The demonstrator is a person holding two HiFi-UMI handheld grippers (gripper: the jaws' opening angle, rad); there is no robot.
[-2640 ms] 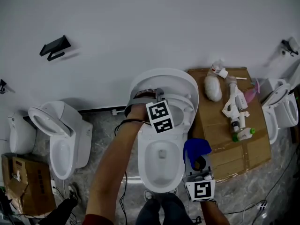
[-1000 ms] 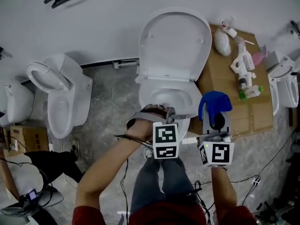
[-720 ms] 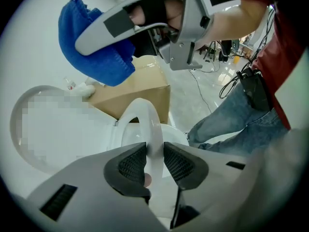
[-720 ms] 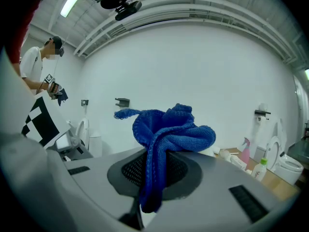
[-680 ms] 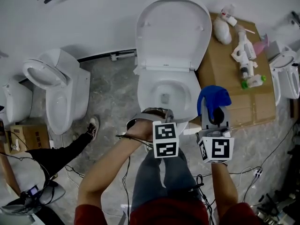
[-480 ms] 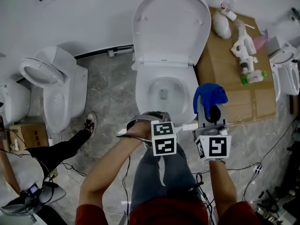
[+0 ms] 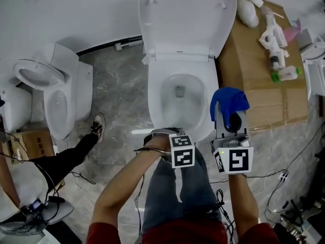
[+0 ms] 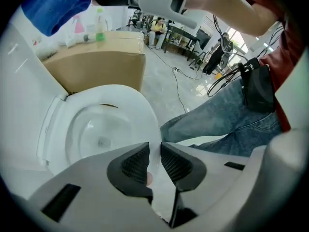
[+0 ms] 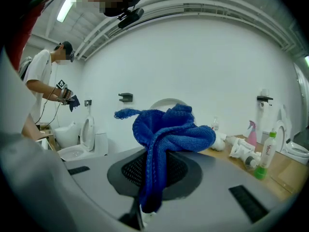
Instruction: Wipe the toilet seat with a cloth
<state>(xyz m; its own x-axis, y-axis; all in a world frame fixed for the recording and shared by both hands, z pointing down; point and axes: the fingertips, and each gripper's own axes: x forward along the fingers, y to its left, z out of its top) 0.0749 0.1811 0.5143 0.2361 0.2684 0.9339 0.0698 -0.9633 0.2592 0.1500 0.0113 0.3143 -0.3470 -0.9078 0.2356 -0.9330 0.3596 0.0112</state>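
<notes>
A white toilet stands in the middle with its lid [image 7: 185,19] raised and its seat [image 7: 203,93] down on the bowl. My left gripper [image 7: 163,133] points steeply down at the seat's front edge. In the left gripper view the seat's white front edge [image 8: 153,129] runs between the two pads of that gripper [image 8: 154,161]. Its jaws have just been closing, and the pads sit against that edge. To the right of the bowl, my right gripper [image 7: 229,113] is shut on a bunched blue cloth [image 7: 229,99]. The cloth [image 9: 166,129] hangs out over the right gripper [image 9: 154,175].
A cardboard sheet [image 7: 264,75] with spray bottles [image 7: 277,39] lies right of the toilet. Another toilet [image 7: 56,100] stands at the left, a third [image 7: 317,60] at the right edge. Someone's leg and shoe [image 7: 96,126] reach in at the left. Cables [image 7: 277,182] lie on the floor.
My left gripper left the raised lid at the back and has sunk to the seat's front edge. The right gripper, still holding the cloth, has dropped a little beside the bowl.
</notes>
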